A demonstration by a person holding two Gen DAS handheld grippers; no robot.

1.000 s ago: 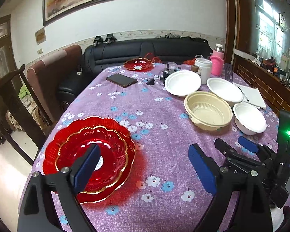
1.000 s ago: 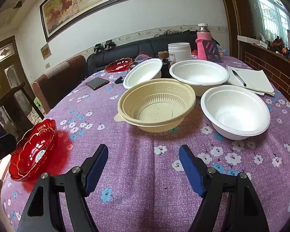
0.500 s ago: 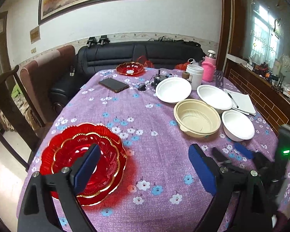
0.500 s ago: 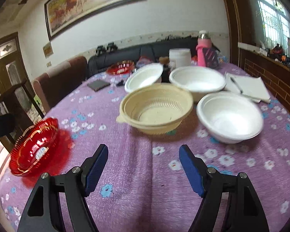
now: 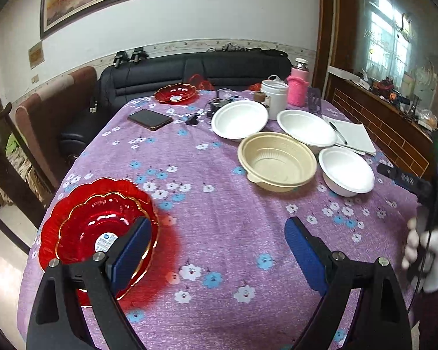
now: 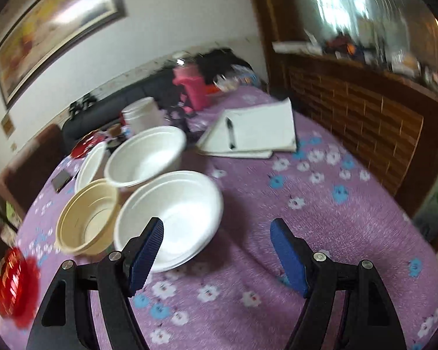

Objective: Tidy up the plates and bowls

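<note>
The bowls are kept together in a bunch at the right of the left view, so they look ready to be stacked. The tan bowl (image 5: pixel 277 160) is set in the middle of the bunch, and three white bowls are placed around it: the near bowl (image 5: pixel 347 170) at its right, the back bowl (image 5: pixel 306 127) behind it, and the tilted bowl (image 5: pixel 239 119) up and to the left. The red plates (image 5: pixel 97 227) are piled at the lower left of the left view, one inside the other, so that part seems done. One more red plate (image 5: pixel 175 93) is left far back, near the top middle. The left gripper (image 5: pixel 216 250) is held wide open above the cloth (image 5: pixel 219 204) and nothing is held in it; its left finger is seen in front of the red plates. The right gripper (image 6: pixel 216 250) is also held wide open and empty. In the right view, which is blurry, it is pointed just right of the near bowl (image 6: pixel 172 213), maybe so that the rim can be grabbed next. A phone (image 5: pixel 149 119) and a notebook (image 5: pixel 353 135) are left lying off to the sides of the bowls.
</note>
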